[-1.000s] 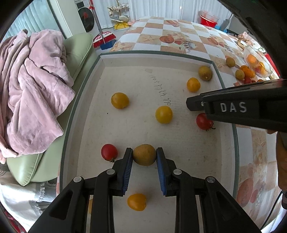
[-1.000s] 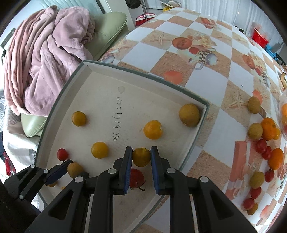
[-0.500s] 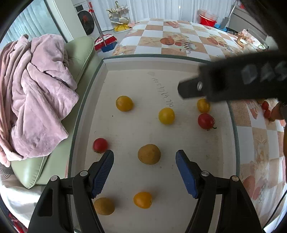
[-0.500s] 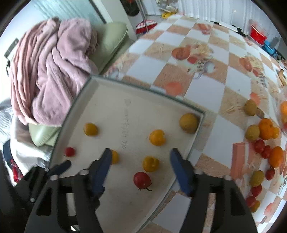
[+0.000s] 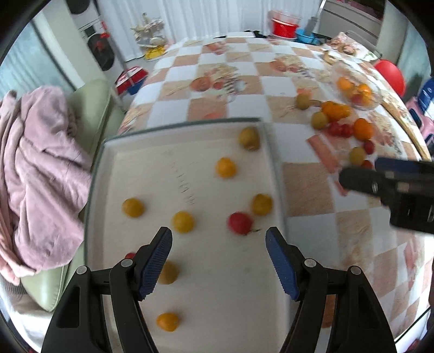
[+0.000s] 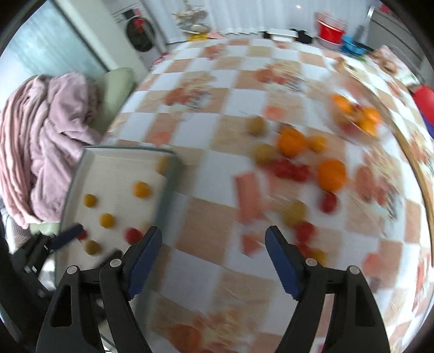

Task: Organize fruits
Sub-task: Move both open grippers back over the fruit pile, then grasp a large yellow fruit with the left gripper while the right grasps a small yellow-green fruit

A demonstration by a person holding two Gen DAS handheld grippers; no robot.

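left gripper point(image 5: 218, 262) – jaws wide open, empty, over tray point(image 5: 108, 152) | right gripper point(image 6: 213, 260) – jaws wide open, empty, above table point(image 6: 206, 214) | blurry

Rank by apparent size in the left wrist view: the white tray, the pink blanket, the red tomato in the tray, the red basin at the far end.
1. white tray
2. pink blanket, though nearness to the camera inflates it
3. red basin
4. red tomato; the basin is far off, so this last pair is unsure

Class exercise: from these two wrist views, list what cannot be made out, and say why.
- Loose fruit pile, right wrist view: motion blur prevents a count.
- Brownish fruit, left wrist view: partly behind the left claw.
- Clear container, left wrist view: contents blurred.
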